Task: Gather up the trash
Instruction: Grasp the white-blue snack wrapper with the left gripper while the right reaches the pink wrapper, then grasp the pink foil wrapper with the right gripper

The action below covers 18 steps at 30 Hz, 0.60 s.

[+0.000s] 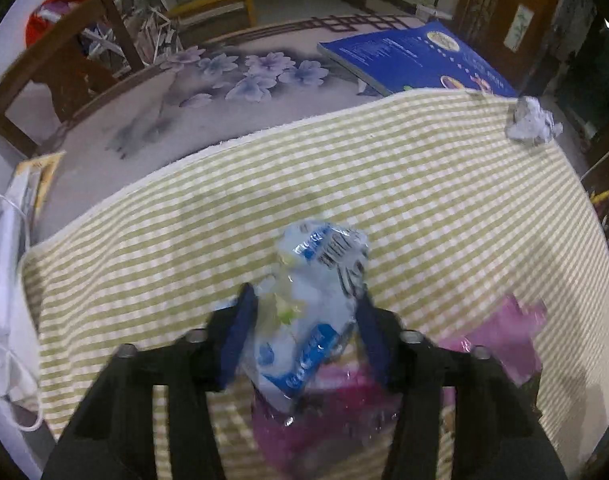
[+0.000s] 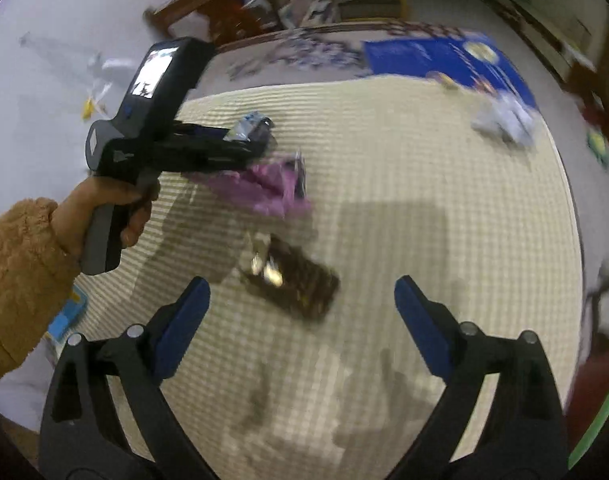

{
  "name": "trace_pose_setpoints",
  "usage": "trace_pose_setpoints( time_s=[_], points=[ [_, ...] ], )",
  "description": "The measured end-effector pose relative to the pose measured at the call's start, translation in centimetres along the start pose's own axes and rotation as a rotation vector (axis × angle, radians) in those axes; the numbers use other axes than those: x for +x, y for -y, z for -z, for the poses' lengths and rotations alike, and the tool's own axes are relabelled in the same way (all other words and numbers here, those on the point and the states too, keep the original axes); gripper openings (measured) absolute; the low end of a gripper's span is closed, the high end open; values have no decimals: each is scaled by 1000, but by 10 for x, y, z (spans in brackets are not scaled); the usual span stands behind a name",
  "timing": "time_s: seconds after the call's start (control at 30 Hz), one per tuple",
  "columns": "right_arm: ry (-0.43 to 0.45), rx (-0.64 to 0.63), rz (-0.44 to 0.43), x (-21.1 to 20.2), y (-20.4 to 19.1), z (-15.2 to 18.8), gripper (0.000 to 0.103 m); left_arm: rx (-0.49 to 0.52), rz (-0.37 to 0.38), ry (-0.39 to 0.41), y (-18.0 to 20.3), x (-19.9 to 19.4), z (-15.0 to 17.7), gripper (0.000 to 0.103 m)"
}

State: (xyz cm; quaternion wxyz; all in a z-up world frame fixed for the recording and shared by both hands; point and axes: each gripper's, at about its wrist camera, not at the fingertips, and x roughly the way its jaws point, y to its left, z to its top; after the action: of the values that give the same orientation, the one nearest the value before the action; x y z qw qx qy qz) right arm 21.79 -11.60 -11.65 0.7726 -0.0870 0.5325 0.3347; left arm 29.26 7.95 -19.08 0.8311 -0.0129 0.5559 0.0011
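Observation:
My left gripper (image 1: 306,312) is shut on a crumpled clear plastic wrapper with blue print (image 1: 316,300) and holds it above the checked cloth (image 1: 384,180). It also shows in the right wrist view (image 2: 252,130), with the wrapper (image 2: 250,124) at its tips. A pink plastic bag (image 1: 504,332) lies under and right of it, also seen in the right wrist view (image 2: 264,186). My right gripper (image 2: 302,308) is open and empty, above a dark brown snack wrapper (image 2: 296,280). A crumpled white paper ball (image 1: 532,122) lies at the cloth's far right (image 2: 504,118).
A blue book (image 1: 416,58) lies at the far edge of the cloth on the flowered table (image 1: 144,112). A wooden chair (image 1: 64,64) stands beyond at left. White bags (image 1: 4,280) lie at the left edge.

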Motion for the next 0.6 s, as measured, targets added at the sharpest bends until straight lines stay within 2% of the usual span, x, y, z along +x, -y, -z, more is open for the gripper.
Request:
trace_pose_setpoints(
  time_s=[0.07, 0.2, 0.33, 0.47, 0.57, 0.6],
  points=[
    [-46, -83, -9, 16, -8, -26, 93, -77, 62, 29, -12, -7, 4, 24],
    [-135, -226, -8, 55, -23, -63, 93, -208, 80, 112, -35, -29, 18, 24],
    [-234, -355, -17, 92, -34, -78, 93, -347, 76, 176, -58, -53, 46, 24],
    [-317, -423, -21, 122, -44, -82, 92, -432, 72, 186, -71, -62, 72, 24],
    [-341, -449, -3, 132, -49, -80, 75, -456, 71, 186, -71, -64, 85, 24],
    [-348, -447, -9, 134, -51, -79, 66, -462, 71, 187, -73, -64, 88, 24]
  ],
)
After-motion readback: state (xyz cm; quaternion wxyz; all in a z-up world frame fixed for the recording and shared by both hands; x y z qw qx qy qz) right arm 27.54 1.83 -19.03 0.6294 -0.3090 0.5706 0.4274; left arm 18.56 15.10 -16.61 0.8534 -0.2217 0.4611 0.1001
